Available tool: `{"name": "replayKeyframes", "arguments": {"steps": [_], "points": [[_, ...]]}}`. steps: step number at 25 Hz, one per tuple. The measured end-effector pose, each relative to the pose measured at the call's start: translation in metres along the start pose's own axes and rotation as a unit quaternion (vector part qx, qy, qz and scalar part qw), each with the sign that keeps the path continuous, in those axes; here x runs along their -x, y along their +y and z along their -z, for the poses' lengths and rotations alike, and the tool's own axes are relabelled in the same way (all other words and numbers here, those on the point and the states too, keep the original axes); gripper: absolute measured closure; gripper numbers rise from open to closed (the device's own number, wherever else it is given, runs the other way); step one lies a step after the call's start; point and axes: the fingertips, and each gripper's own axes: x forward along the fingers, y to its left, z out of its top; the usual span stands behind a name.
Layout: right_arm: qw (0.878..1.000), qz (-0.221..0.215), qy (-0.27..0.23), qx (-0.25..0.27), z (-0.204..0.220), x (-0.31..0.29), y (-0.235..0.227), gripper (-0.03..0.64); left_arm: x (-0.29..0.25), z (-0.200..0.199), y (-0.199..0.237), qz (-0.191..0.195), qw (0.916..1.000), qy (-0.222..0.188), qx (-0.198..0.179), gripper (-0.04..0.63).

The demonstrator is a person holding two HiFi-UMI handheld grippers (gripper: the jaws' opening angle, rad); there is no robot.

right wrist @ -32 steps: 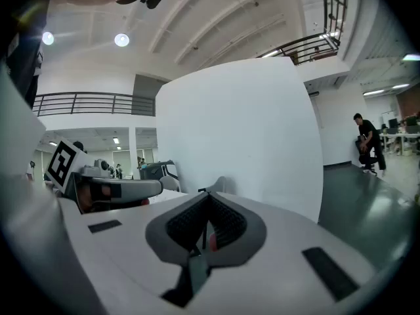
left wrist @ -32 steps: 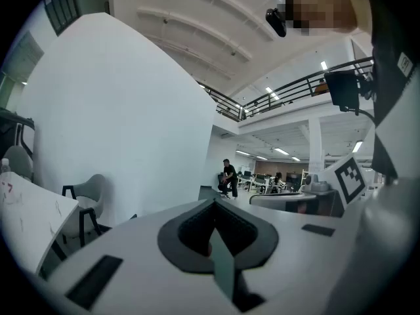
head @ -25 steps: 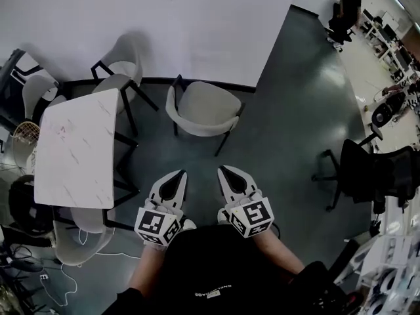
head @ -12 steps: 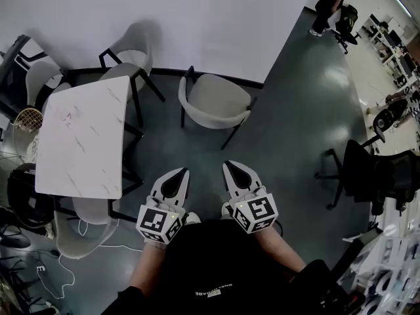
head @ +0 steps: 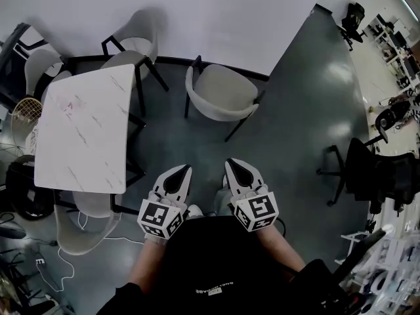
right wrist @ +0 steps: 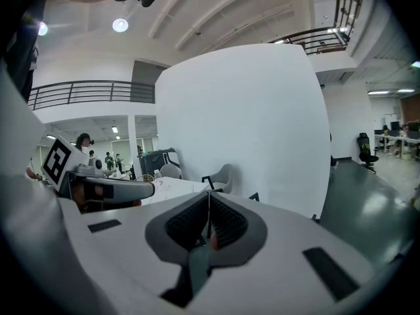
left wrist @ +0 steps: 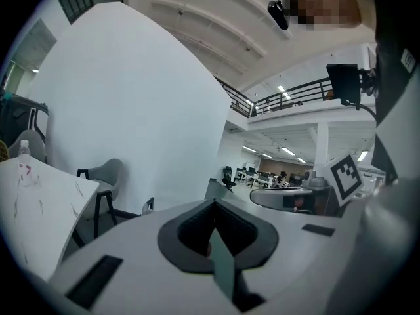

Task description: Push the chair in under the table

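The pale chair [head: 222, 96] stands pulled out at upper centre, apart from the white table [head: 79, 143] at left; it looks light and stiff, best pushed at its curved backrest; left gripper [head: 180, 174] and right gripper [head: 236, 169], lower centre, have jaws together, empty.

A white wall [head: 197, 12] stands along the far edge of a glossy dark grey floor [head: 295, 110], which runs on past the wall's right end into an open office with desks [head: 401, 51]. A black office chair [head: 377, 169] stands near the floor's right edge. Cables [head: 62, 271] lie at its lower left corner. Overhead, a railed balcony [right wrist: 85, 94] and round ceiling lamps [right wrist: 119, 25]
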Motion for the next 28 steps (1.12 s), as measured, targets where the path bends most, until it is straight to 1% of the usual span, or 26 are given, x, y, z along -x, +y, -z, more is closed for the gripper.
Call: {"name": "replayKeyframes", "arguments": {"steps": [3, 6, 9, 13, 17, 22, 25, 28], "points": [[1.000, -0.008, 0.005, -0.002, 0.001, -0.016, -0.013, 0.603, -0.016, 0.001, 0.011, -0.005, 0.9999, 0.010, 0.000, 0.591], [1.000, -0.022, 0.012, -0.005, 0.000, -0.038, -0.035, 0.603, -0.040, -0.001, 0.020, -0.019, 0.9997, 0.015, 0.003, 0.591], [0.999, -0.037, 0.012, -0.011, -0.010, -0.064, -0.060, 0.603, -0.069, -0.005, 0.029, -0.033, 0.9992, 0.022, 0.004, 0.591], [0.998, -0.062, 0.011, -0.007, -0.023, -0.093, -0.091, 0.603, -0.110, -0.015, 0.036, -0.037, 0.9990, 0.025, 0.003, 0.591], [0.996, -0.085, 0.025, -0.015, -0.027, -0.119, -0.124, 0.603, -0.152, -0.022, 0.046, -0.052, 0.9977, 0.042, 0.002, 0.588], [0.990, -0.131, 0.058, -0.014, -0.017, -0.141, -0.157, 0.601, -0.196, -0.026, 0.049, -0.084, 0.9947, 0.057, -0.011, 0.588], [0.984, -0.160, 0.082, 0.000, -0.008, -0.152, -0.169, 0.601, -0.218, -0.023, 0.053, -0.102, 0.9920, 0.073, -0.014, 0.573], [0.976, -0.187, 0.107, 0.027, 0.002, -0.161, -0.177, 0.601, -0.233, -0.016, 0.056, -0.117, 0.9889, 0.091, -0.014, 0.548]]}}
